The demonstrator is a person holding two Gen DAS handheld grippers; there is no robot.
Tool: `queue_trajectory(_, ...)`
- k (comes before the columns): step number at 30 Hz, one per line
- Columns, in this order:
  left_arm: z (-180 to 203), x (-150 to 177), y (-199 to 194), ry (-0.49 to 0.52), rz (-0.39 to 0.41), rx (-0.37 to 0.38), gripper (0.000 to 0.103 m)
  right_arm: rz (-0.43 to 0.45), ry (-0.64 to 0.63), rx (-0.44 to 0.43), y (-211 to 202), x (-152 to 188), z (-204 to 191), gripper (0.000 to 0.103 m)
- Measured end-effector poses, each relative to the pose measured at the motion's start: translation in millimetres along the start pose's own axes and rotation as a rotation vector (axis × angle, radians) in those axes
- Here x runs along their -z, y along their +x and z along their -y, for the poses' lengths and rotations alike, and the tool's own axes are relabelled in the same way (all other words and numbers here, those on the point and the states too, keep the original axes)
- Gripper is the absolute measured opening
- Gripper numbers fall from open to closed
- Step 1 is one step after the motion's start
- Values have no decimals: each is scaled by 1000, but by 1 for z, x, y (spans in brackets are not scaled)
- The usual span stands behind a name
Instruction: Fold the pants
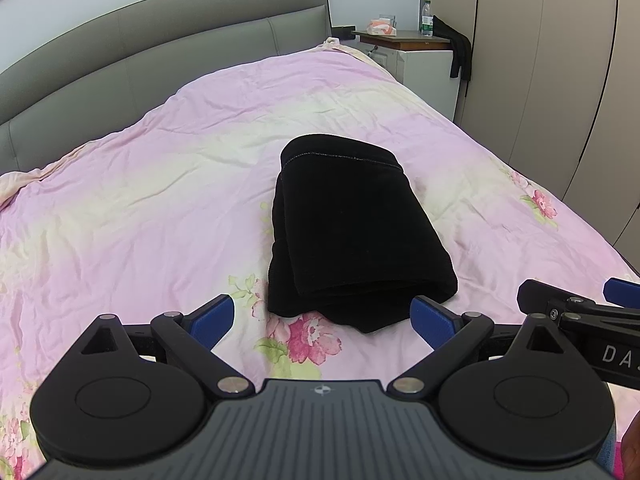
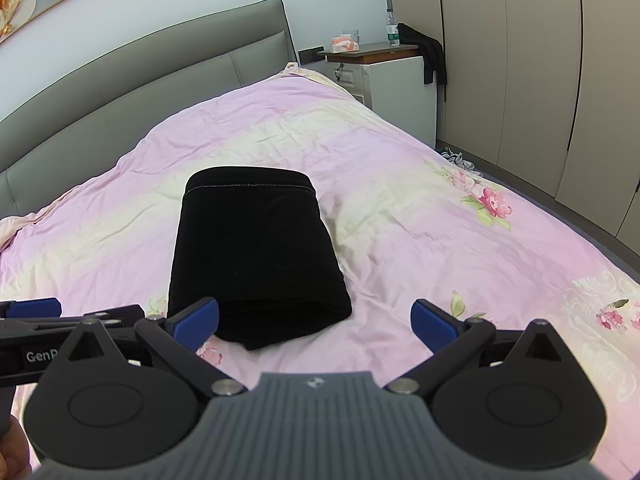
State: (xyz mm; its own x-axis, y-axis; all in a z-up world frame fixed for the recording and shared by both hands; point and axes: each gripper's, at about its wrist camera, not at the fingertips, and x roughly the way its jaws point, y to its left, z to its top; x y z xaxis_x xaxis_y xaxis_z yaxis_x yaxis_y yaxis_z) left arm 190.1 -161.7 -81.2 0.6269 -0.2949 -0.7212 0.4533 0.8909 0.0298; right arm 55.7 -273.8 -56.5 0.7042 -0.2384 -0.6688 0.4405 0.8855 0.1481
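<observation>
Bedroom. Bed [image 1: 168,184] with a wrinkled pink quilt printed with flowers; padded grey headboard [image 1: 120,48] along the far side. Pale wardrobe doors [image 1: 560,60] on the right wall.

Bedside counter [image 1: 404,38]: brown top over a white cabinet, in the far corner between bed and wardrobe. On it: a plastic water bottle [image 1: 427,19] with a green label, upright; a tissue pack [image 1: 383,27], pink and white; a clear glass just behind the pack, contents not discernible. A dark garment [image 1: 460,50] hangs over the counter's right edge.

Pants [image 1: 352,232]: black, folded into a compact thick rectangle, lying flat near the middle of the bed, seam line at the far edge, layered folds facing the cameras.

Left tool [image 1: 322,318]: fingers spread wide, blue pads, holding nothing, just short of the near edge of the pants.

Right tool [image 2: 316,320]: fingers spread wide, empty, its left pad [image 2: 196,320] overlapping the near corner of the pants in view; contact cannot be told.
</observation>
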Motion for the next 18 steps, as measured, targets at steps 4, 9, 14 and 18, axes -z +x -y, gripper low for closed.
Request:
queue_trajectory(4,0,0,0,0,-1,1,103,-1,0,1,0,0,0,98)
queue_trajectory(9,-1,0,0,0,-1,1,103,-1,0,0,0,0,0,98)
queue_trajectory(14,-3,-2,0,-2,-7,0,103,-4,0,0,-1,0,0,98)
queue_trajectory(18,-3,-2,-1,-2,-8,-1,103,-4,0,1,-2,0,1,98)
